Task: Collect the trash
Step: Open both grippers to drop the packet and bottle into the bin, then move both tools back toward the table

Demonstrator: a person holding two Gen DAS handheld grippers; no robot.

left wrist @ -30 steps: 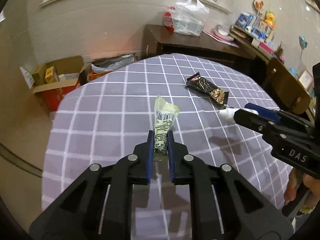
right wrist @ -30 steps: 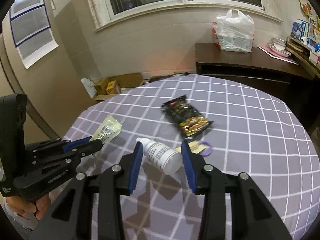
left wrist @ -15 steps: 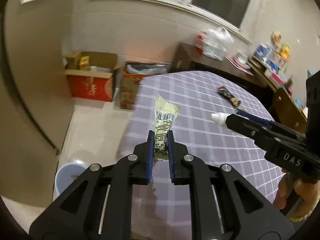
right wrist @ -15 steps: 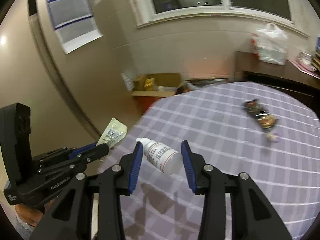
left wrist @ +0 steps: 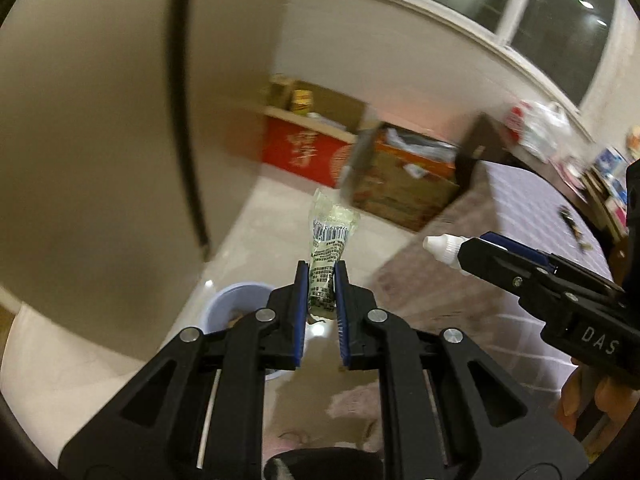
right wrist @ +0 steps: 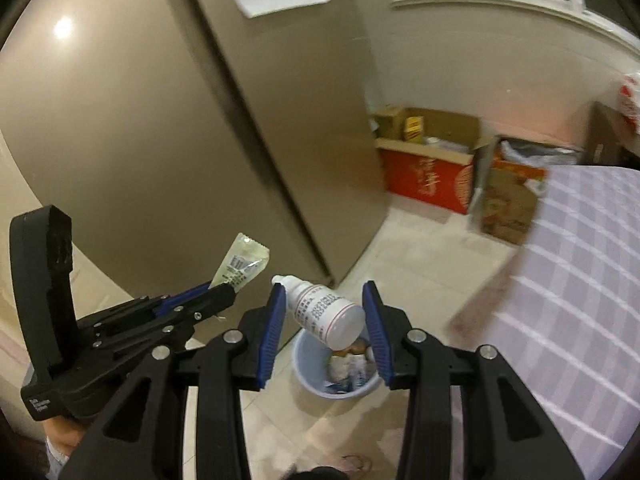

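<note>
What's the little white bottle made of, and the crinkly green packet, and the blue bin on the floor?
The white bottle looks like smooth plastic: opaque, slightly glossy, with a printed label and a moulded cap. The green packet seems to be thin plastic film: translucent, creased, with a crimped end and a barcode. The blue bin is probably plastic too: an even pale colour with a thin rounded rim.

A lived-in home dining room

A tall beige refrigerator [right wrist: 168,132] stands on the pale tiled floor [right wrist: 420,264] beside open cardboard boxes [right wrist: 432,164], one red; a tabletop [right wrist: 580,280] wears a purple checked cloth, a light blue waste bin [right wrist: 316,376] holds rubbish, and a window [left wrist: 520,4] runs above.
</note>
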